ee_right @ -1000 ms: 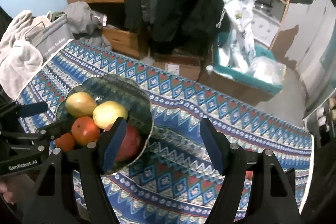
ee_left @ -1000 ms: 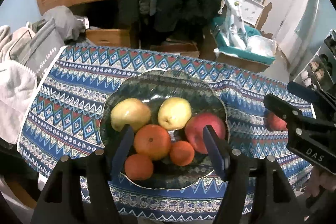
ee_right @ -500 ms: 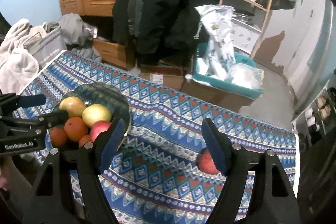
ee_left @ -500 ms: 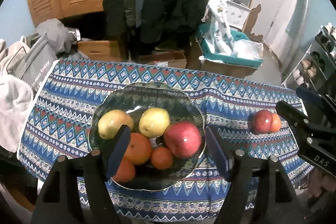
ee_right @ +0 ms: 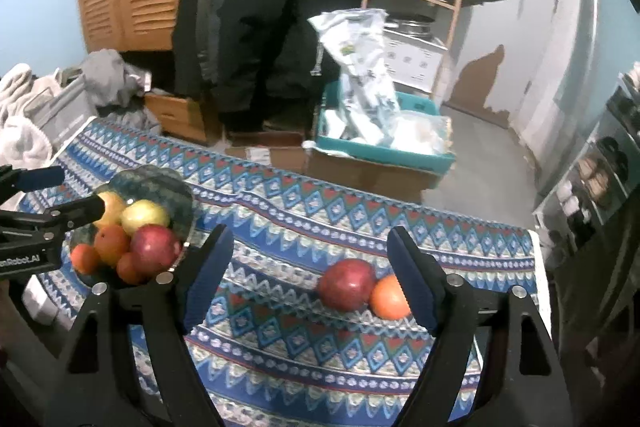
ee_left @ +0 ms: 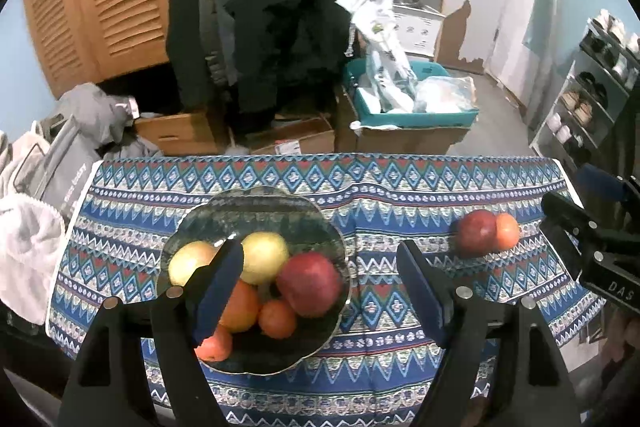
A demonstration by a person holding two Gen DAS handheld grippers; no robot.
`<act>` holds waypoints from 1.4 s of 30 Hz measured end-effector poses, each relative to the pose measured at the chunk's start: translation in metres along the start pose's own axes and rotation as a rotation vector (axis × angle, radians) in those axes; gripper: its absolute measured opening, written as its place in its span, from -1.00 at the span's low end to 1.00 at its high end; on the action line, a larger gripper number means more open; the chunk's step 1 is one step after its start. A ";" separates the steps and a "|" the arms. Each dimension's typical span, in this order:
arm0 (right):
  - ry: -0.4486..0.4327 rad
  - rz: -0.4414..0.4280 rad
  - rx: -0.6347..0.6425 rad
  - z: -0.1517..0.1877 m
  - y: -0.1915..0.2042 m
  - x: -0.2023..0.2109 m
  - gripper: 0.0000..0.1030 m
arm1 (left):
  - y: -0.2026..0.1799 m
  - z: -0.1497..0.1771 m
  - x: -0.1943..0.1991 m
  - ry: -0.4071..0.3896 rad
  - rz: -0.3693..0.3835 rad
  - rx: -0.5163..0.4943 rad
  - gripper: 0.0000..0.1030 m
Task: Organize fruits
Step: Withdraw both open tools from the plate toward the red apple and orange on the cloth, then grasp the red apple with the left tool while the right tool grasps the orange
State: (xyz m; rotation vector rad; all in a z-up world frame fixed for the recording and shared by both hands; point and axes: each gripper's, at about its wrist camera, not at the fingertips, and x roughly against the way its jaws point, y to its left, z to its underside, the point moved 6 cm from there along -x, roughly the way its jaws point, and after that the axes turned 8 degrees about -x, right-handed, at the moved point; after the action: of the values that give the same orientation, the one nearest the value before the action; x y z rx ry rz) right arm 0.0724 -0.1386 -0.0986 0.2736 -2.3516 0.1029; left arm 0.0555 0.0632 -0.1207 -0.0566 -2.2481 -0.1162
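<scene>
I have pulled both tongs back and up from the bowl (ee_left: pixel 256 203); in both views it now sits smaller and lower than a second ago, near the worktop's (ee_left: pixel 380 187) left end. The left tongs (ee_left: pixel 320 291) have just been opening and now stand released, with nothing between the pads. In the bowl lie 6 fruits: 2 yellow ones (ee_left: pixel 264 255), 1 red apple (ee_left: pixel 308 283) and 3 oranges (ee_left: pixel 276 319).

The right tongs (ee_right: pixel 308 279) have also just been opening and are likewise released and empty. Swinging them toward the worktop's right end has brought 2 loose fruits into sight: another apple (ee_right: pixel 347 283) and an orange (ee_right: pixel 390 297), touching each other on the cloth, well apart from the bowl. The right pad stands in front of that orange without pressing it.

I judge the last drop-off done and these 2 fruits the remaining work, the apple being the easier first grab.

Writing: "DAS" on the right tongs' body in the left view; "Robot.AI", its start cut off, on the left tongs' body in the right view. The grey bag's (ee_left: pixel 66 179) print is too blurred to read.
</scene>
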 end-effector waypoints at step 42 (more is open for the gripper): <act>0.163 0.153 -0.245 0.070 -0.165 -0.042 0.58 | -0.154 -0.019 -0.081 0.170 0.128 -0.172 0.69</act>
State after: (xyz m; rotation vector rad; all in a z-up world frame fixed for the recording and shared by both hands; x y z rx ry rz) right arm 0.0906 -0.3030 -0.1790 -0.0342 -2.1930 -0.0869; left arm 0.1084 -0.0915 -0.1820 -0.2729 -2.0541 -0.2357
